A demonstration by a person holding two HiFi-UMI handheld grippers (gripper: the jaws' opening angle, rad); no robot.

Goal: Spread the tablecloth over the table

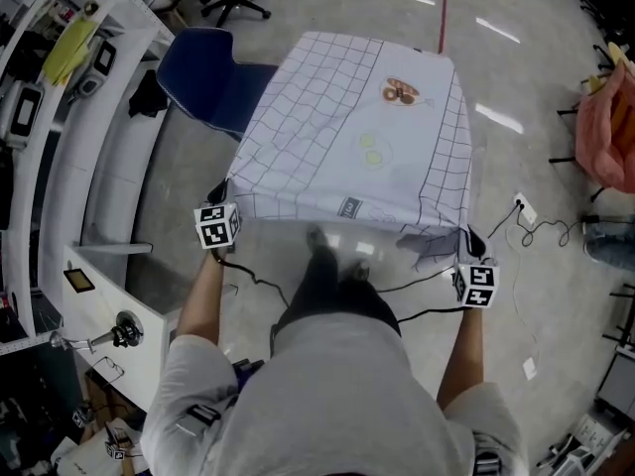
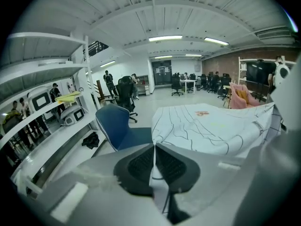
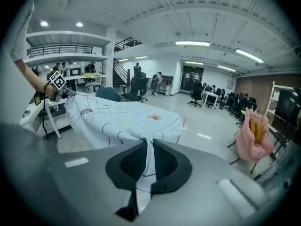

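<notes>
A white tablecloth (image 1: 347, 137) with a dark grid and small printed pictures lies spread over the table, its near edge hanging toward me. My left gripper (image 1: 220, 198) is shut on the cloth's near left corner. My right gripper (image 1: 470, 242) is shut on the near right corner. In the left gripper view the tablecloth (image 2: 211, 126) runs from between the black pads (image 2: 138, 166) out over the table. In the right gripper view a strip of the tablecloth (image 3: 127, 119) is pinched between the pads (image 3: 167, 166), and the other gripper shows at far left.
A blue chair (image 1: 208, 82) stands against the table's left side. White shelving (image 1: 60, 147) with devices runs along the left. Black cables (image 1: 536, 231) and a socket lie on the floor at right, near a pink cloth (image 1: 610, 132) on a rack.
</notes>
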